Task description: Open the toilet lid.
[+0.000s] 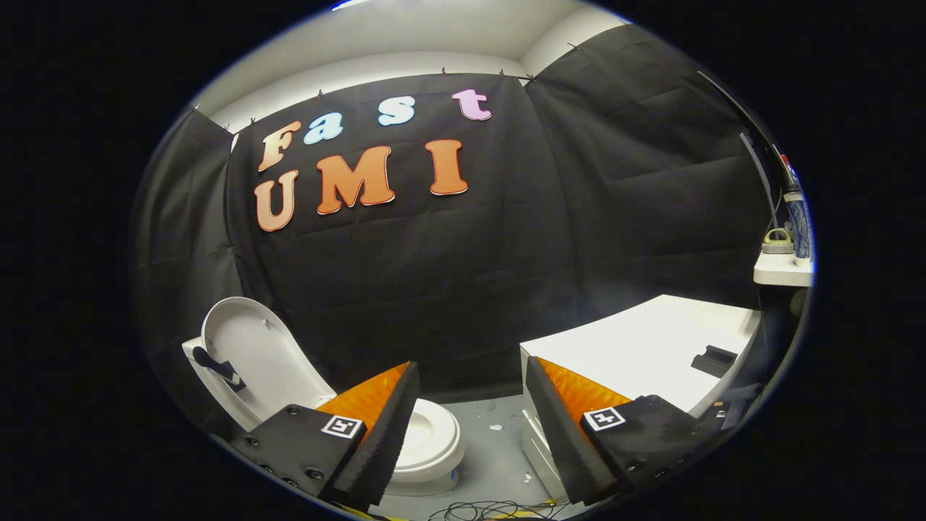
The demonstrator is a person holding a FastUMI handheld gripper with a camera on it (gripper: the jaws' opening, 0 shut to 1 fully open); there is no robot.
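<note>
1. Gripper [469, 405]: fingers spread wide, nothing between them; they touch nothing. Floor and the booth wall's base show through the gap.
2. Toilet [427, 441]: low beyond the left finger, partly hidden by it. Bowl is white and sits on the grey floor [492, 456].
3. Lid [249, 354]: already up, standing near upright at the back of the toilet, leaning away from the bowl. Its long axis runs up and down, tilted slightly off vertical; the inner face points toward the bowl and the gripper.
4. Dark tab [217, 367]: fixed on the lid's inner face, low on the side farther from the gripper.
5. Seat ring: down on the bowl, facing up; the near part is covered by the left finger.
6. White cabinet [651, 340]: on the other side of the floor strip from the toilet, behind the right finger. A small dark object [712, 360] lies on its top.
7. Cables [485, 511]: loose coil on the floor, nearer the gripper than the toilet.
8. Small shelf [778, 269]: well apart from the toilet, above the cabinet's far end; items on it too small to tell.
</note>
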